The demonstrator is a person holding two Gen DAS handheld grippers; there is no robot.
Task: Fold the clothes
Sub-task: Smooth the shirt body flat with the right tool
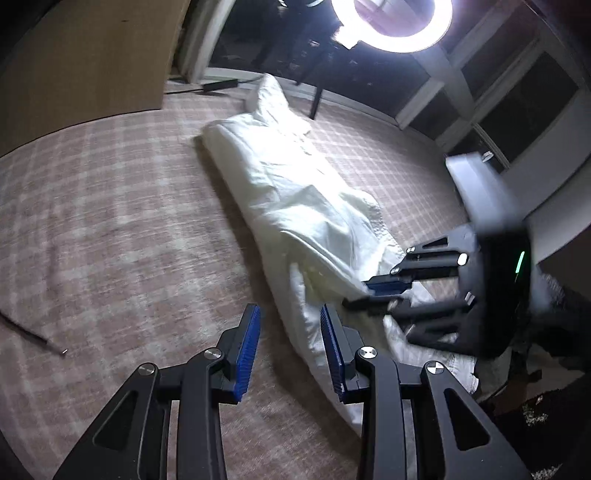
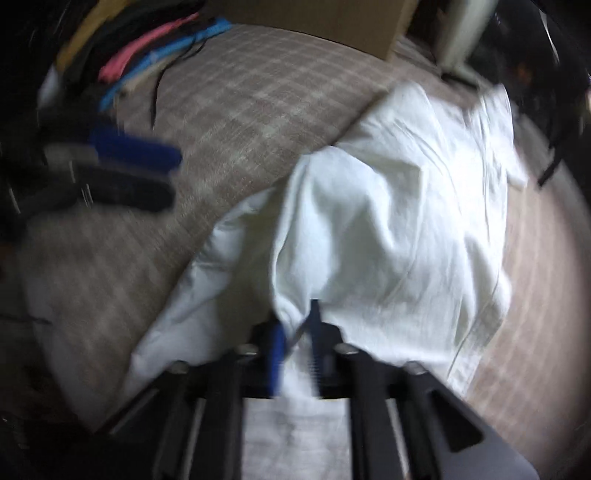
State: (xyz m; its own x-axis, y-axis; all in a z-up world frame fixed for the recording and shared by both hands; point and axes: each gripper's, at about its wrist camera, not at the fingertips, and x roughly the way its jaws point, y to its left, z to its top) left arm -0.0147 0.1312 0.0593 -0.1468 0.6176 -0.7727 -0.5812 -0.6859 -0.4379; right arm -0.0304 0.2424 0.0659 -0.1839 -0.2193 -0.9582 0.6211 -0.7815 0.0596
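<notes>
From the left wrist view, the white garment (image 1: 295, 206) is laid lengthwise from eleven o'clock to five o'clock on the plaid bedspread (image 1: 110, 221); the left gripper (image 1: 290, 328) is parted and empty beside its near edge. A ring light (image 1: 391, 22) glares overhead.

From the right wrist view, the right gripper (image 2: 295, 332) is clenched on the garment's near end at six o'clock; coloured clothes (image 2: 147, 59) are piled at ten o'clock.

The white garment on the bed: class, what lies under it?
The white garment lies on a plaid bedspread, which shows all around it. The right gripper pinches its near edge. Whatever sits beneath its folded layers is covered and cannot be seen.
</notes>
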